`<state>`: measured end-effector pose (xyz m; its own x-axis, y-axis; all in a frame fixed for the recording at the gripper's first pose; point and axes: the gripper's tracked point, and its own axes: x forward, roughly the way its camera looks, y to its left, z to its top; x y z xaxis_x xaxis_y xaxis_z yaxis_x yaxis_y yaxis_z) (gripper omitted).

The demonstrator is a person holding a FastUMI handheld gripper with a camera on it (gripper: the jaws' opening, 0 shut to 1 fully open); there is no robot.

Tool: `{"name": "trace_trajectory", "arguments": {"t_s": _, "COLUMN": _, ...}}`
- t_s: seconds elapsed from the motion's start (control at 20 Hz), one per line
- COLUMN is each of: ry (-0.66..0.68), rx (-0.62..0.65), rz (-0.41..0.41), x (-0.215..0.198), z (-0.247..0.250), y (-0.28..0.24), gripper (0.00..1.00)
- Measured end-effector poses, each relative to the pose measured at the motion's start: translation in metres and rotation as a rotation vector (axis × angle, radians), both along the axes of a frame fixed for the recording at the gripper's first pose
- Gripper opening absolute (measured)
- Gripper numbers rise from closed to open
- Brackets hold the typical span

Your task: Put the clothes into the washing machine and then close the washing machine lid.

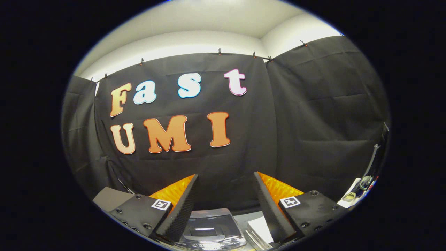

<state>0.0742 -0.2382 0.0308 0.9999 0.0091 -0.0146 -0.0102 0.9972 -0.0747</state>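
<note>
washing machine low between the tool fingers, seen from above. Grey/silver top w/ clear tinted lid, lid lying flat = closed. Tool fingers spread wide, nothing gripped. Clothes: can't tell.

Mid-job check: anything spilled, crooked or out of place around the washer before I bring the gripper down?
Nothing stands out. The gripper is open and holds nothing, raised toward the booth wall. The washing machine shows below, between the fingers; white items sit beside it, too small to identify.

gripper, screwed mounts, apparently square tags
</note>
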Motion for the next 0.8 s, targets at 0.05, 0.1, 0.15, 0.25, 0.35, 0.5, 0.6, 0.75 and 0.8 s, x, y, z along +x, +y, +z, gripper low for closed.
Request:
{"name": "trace_trajectory", "arguments": {"t_s": 0.05, "ry": -0.004, "rx": -0.007, "rz": -0.014, "x": -0.011, "z": 0.001, "y": 0.0, "gripper": 0.98}}
{"name": "trace_trajectory", "arguments": {"t_s": 0.1, "ry": -0.01, "rx": -0.013, "rz": -0.024, "x": -0.021, "z": 0.003, "y": 0.003, "gripper": 0.98}}
{"name": "trace_trajectory", "arguments": {"t_s": 0.15, "ry": -0.017, "rx": -0.019, "rz": -0.032, "x": -0.031, "z": 0.006, "y": 0.005, "gripper": 0.98}}
{"name": "trace_trajectory", "arguments": {"t_s": 0.25, "ry": -0.047, "rx": -0.028, "rz": -0.04, "x": -0.062, "z": 0.018, "y": 0.008, "gripper": 0.98}}
{"name": "trace_trajectory", "arguments": {"t_s": 0.35, "ry": -0.06, "rx": -0.04, "rz": -0.058, "x": -0.086, "z": 0.027, "y": 0.006, "gripper": 0.98}}
{"name": "trace_trajectory", "arguments": {"t_s": 0.5, "ry": -0.057, "rx": -0.03, "rz": -0.065, "x": -0.098, "z": 0.025, "y": 0.013, "gripper": 0.98}}
{"name": "trace_trajectory", "arguments": {"t_s": 0.6, "ry": -0.064, "rx": -0.024, "rz": -0.061, "x": -0.105, "z": 0.028, "y": 0.02, "gripper": 0.98}}
{"name": "trace_trajectory", "arguments": {"t_s": 0.75, "ry": -0.091, "rx": -0.036, "rz": -0.051, "x": -0.114, "z": 0.034, "y": 0.031, "gripper": 0.98}}
{"name": "trace_trajectory", "arguments": {"t_s": 0.8, "ry": -0.098, "rx": -0.04, "rz": -0.053, "x": -0.113, "z": 0.034, "y": 0.032, "gripper": 0.98}}
